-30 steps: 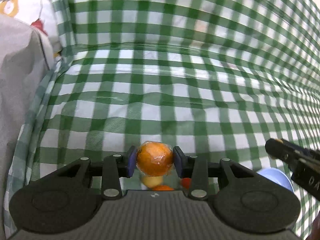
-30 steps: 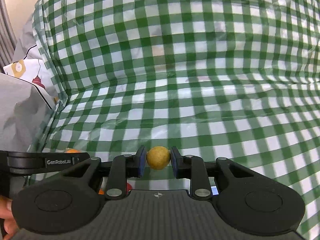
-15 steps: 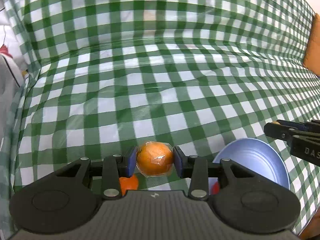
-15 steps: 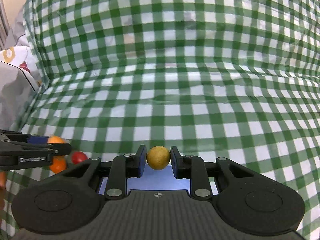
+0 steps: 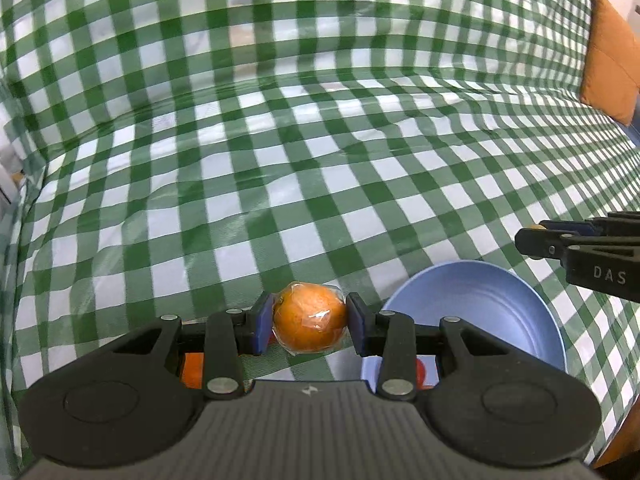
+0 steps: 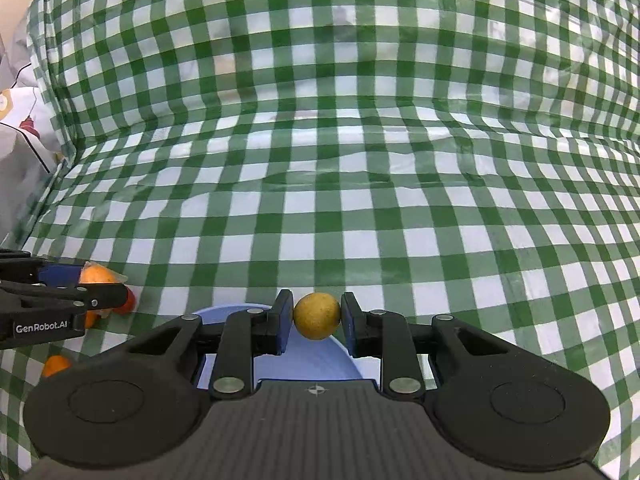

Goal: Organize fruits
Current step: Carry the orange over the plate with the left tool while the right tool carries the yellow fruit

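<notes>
A: What does the left gripper point(image 5: 310, 322) hold?

B: An orange point(image 5: 310, 317) in clear film. The two blue pads point(image 5: 262, 328) press it from both sides, so it sits right between the fingertips, lifted above the cloth point(image 5: 280, 160).

A: And the bowl point(image 5: 480, 312)?

B: It is pale blue and stands on the green checked cloth to the right of that orange, just beside the right pad. The orange is not over the bowl; it hangs left of the rim.

A: Anything under that gripper?

B: Yes, bits of orange and red fruit show through the gaps in the fingers, but they are mostly hidden, so I cannot tell what they are.

A: Now the right gripper point(image 6: 316, 322).

B: It pinches a small yellow fruit point(image 6: 317, 316), round and dull-skinned, squarely between its pads. The bowl's rim point(image 6: 224, 312) shows directly below and behind the fingers, so this fruit hangs over the bowl's far edge.

A: Does one gripper show in the other's view?

B: Both do. In the left view the right gripper reaches in from the right edge above the bowl. In the right view the left one comes in from the left with its orange, and loose fruits point(image 6: 56, 364) lie on the cloth near it.
</notes>
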{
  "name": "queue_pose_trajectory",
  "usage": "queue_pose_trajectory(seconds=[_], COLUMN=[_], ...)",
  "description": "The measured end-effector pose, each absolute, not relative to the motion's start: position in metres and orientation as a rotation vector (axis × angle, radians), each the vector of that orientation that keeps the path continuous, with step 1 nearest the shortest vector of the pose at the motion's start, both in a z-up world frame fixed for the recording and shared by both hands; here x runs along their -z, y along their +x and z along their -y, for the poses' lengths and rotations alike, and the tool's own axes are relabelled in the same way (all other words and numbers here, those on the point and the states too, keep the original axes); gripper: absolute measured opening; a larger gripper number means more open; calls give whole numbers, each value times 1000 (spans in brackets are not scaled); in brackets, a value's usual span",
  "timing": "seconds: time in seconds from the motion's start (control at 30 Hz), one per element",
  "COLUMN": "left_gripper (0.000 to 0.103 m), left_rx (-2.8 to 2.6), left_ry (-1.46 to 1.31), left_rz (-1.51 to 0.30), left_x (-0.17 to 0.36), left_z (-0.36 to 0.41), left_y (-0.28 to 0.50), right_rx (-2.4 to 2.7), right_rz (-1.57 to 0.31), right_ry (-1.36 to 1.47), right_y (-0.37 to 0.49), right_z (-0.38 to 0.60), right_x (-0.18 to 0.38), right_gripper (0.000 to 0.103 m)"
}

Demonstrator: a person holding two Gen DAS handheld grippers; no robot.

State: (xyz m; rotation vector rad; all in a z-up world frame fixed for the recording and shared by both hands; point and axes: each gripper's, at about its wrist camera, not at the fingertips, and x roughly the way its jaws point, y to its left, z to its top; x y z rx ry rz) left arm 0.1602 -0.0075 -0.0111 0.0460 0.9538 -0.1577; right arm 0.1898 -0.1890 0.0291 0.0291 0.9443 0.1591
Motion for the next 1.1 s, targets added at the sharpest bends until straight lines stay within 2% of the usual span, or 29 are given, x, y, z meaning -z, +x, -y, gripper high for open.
queue_pose_trajectory(seconds=[1.1], left_gripper=[43], left_rx=[447], left_ry=[111], left_rz=[-936], left_x=[13], left_z=[58], left_y=[142], right_rx=[-208], right_rz=[-1013], right_ry=[-24], right_y=[200], right_z=[201], right_x=[-21], right_gripper=[27])
